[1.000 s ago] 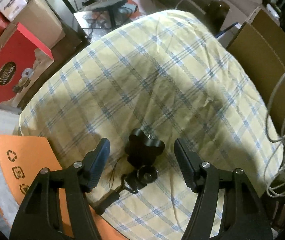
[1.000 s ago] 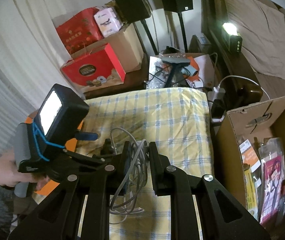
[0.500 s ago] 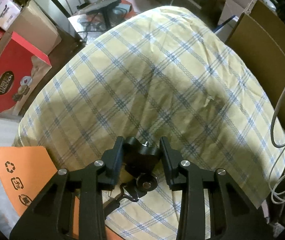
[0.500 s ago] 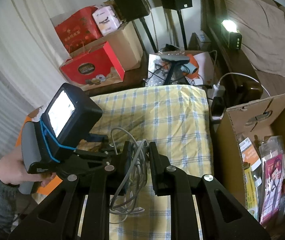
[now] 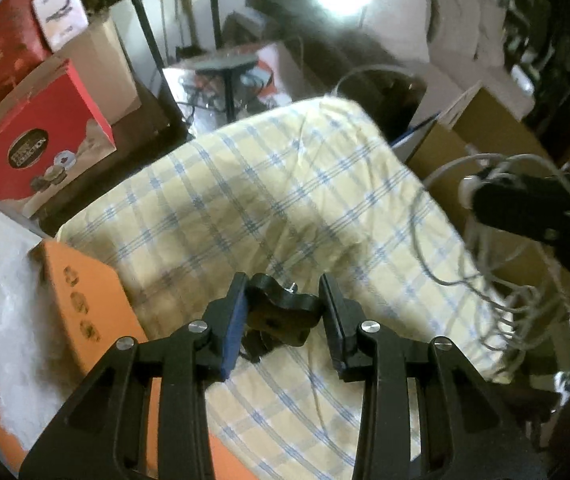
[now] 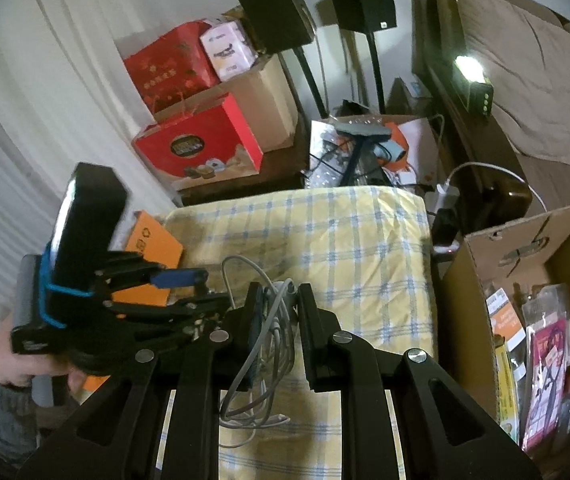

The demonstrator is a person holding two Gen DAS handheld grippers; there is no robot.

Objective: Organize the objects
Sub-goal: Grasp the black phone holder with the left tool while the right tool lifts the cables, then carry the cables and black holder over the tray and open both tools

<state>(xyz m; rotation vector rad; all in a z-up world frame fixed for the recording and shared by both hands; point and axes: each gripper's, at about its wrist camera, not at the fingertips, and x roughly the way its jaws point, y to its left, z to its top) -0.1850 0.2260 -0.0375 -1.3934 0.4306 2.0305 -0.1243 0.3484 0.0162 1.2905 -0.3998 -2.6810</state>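
1. I have both claws loaded. My left gripper (image 5: 281,312) pinches a black knobbed mount (image 5: 281,308) at the lower centre of the left wrist view, its pads pressed on either side, and the mount hangs clear above the checked cloth (image 5: 285,184).

2. My right gripper (image 6: 281,320) is pressed together on a bundle of grey cable (image 6: 261,344), low and centre in the right wrist view, with loops hanging below the jaws over the cloth.

3. I judge the step in hand to be carrying: both things are picked up and neither is stowed yet.

4. The likely target is the open cardboard box (image 6: 525,240) at the right edge of the right wrist view, which already holds packaged items. The next move calls for swinging each load over its rim and letting go, watching that the trailing cable loops do not snag the box flap.

5. Only the right wrist view shows the inside of the box, and the person's hand (image 6: 9,360) on the left tool at lower left. Only the left wrist view shows the mount squarely between its pads; it also catches the cable at its right edge.
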